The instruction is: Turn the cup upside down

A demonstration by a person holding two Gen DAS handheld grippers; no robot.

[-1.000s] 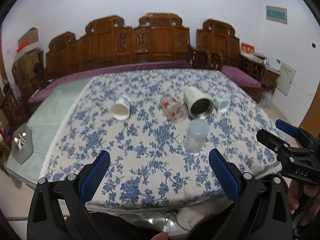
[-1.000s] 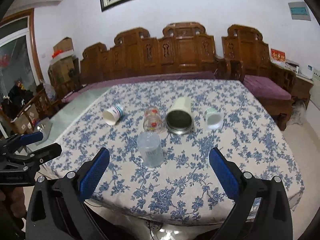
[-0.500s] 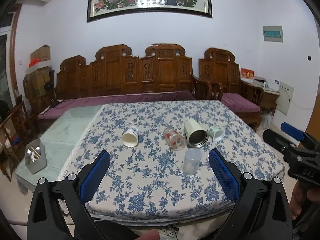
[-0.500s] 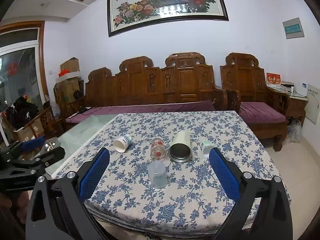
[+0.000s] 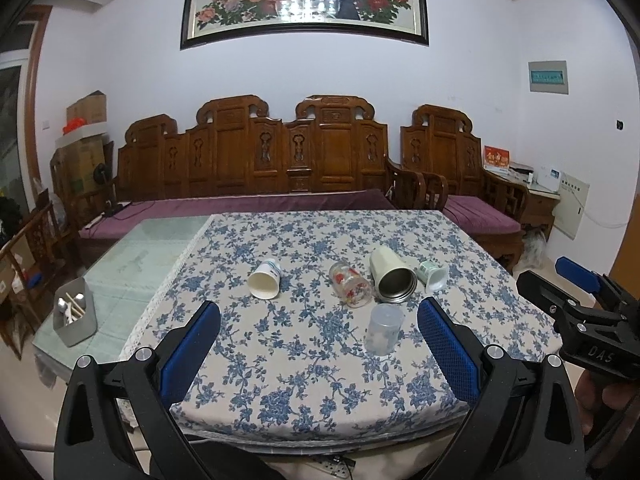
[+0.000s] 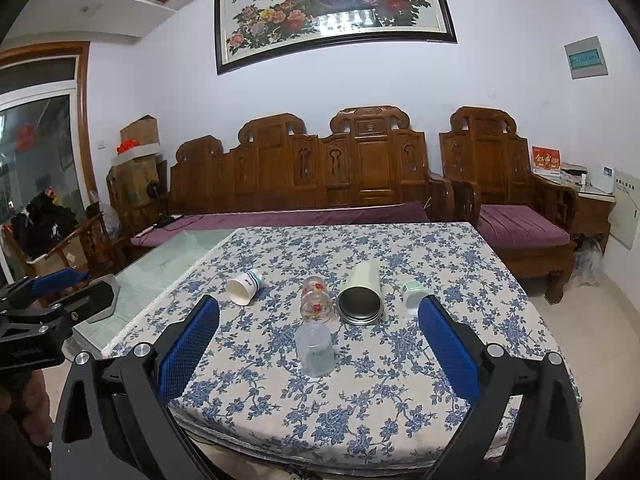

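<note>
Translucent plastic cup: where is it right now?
The translucent plastic cup stands alone on the blue floral tablecloth, nearest the front edge, just in front of the floral-printed glass lying on its side; in both wrist views it sits between the open fingers, untouched.

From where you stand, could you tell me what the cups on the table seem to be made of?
Frosted cup: translucent plastic, seemingly; tablecloth shows dimly through.
Flowered tumbler: clear glass, probably; glossy, red print.
Large cream tumbler: likely steel inside; dark metallic interior, matte coated wall.
White cup: paper, apparently; matte, thin rim.
Small green-banded cup: cannot tell.
</note>
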